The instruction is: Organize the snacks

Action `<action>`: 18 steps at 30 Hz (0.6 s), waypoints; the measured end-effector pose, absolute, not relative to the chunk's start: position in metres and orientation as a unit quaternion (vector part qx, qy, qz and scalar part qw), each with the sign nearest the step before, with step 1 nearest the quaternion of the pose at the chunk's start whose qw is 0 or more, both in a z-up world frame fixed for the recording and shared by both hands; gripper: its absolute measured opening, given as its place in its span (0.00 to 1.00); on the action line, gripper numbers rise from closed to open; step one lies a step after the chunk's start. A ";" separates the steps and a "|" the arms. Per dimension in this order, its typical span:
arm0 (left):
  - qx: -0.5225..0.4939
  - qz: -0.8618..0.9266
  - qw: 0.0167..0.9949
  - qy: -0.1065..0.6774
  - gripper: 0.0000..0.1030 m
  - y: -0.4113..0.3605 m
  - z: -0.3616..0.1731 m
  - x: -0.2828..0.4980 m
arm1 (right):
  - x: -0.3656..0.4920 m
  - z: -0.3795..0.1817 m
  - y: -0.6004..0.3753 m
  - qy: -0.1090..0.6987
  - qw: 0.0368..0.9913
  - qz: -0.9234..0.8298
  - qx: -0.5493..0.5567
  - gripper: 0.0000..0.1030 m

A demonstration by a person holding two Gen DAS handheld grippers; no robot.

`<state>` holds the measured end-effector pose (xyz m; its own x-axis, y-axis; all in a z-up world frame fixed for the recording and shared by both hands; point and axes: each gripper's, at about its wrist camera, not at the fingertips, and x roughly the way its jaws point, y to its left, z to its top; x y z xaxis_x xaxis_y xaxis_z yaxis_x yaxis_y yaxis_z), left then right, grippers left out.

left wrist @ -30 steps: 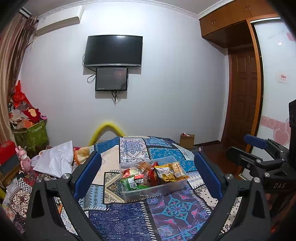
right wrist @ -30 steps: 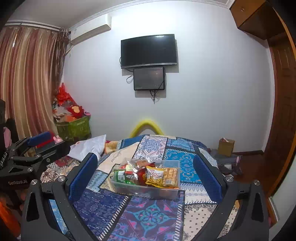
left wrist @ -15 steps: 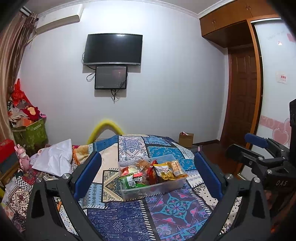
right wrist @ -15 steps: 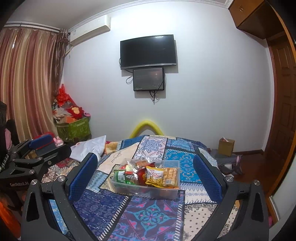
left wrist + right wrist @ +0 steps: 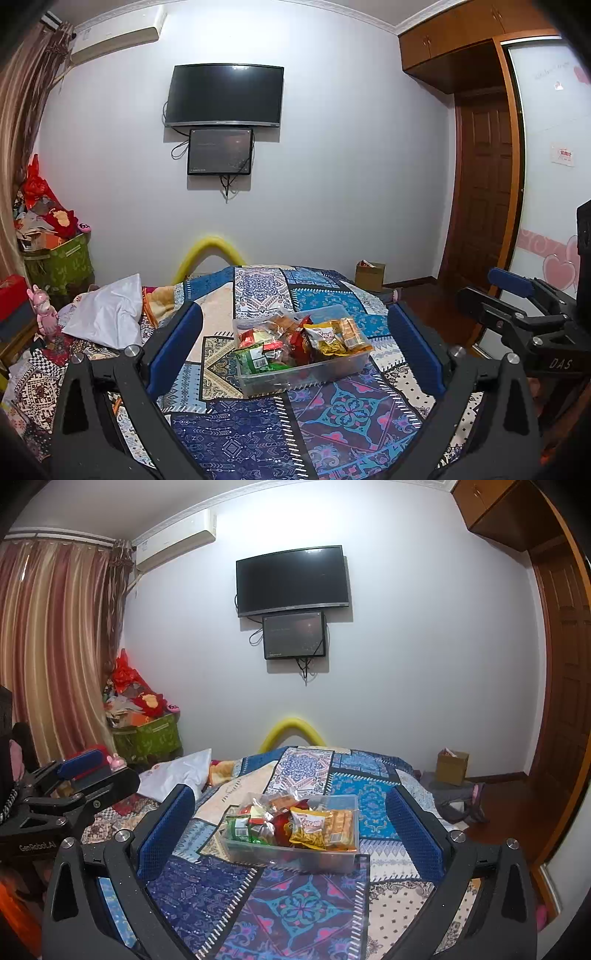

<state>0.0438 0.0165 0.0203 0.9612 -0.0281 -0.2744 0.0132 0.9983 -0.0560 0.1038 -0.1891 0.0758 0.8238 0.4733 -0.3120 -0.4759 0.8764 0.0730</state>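
Little has moved since a second ago: my left view has drifted slightly, so the clear plastic bin (image 5: pixel 303 373) sits a touch lower and nearer its center. My left gripper (image 5: pixel 295 343) hangs above the patchwork bedspread (image 5: pixel 236 443), jaws spread wide and holding nothing, with the bin framed between them. My right gripper (image 5: pixel 291 825) is the same, jaws wide apart and empty, the bin (image 5: pixel 295 856) lying between them but well beyond the tips. The bin rests on the bed and holds the snacks: a yellow packet (image 5: pixel 310 827) at its 3 o'clock side, a green packet (image 5: pixel 238 829) at 9 o'clock, red wrappers between them. In my left view, my right gripper shows at 3 o'clock; in my right view, my left gripper shows at 9 o'clock. A white cloth (image 5: pixel 107 314) lies on the bed at 9 o'clock of the bin.
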 end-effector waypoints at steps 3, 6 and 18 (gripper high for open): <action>-0.026 -0.011 0.990 0.138 0.98 0.016 0.020 0.043 | 0.105 0.076 -0.189 0.164 0.955 0.249 -0.004 1.00; -0.025 -0.013 0.990 0.138 0.98 0.016 0.020 0.043 | 0.105 0.077 -0.189 0.163 0.955 0.248 -0.005 1.00; -0.025 -0.019 0.990 0.135 0.98 0.014 0.022 0.042 | 0.105 0.078 -0.189 0.160 0.955 0.248 -0.007 1.00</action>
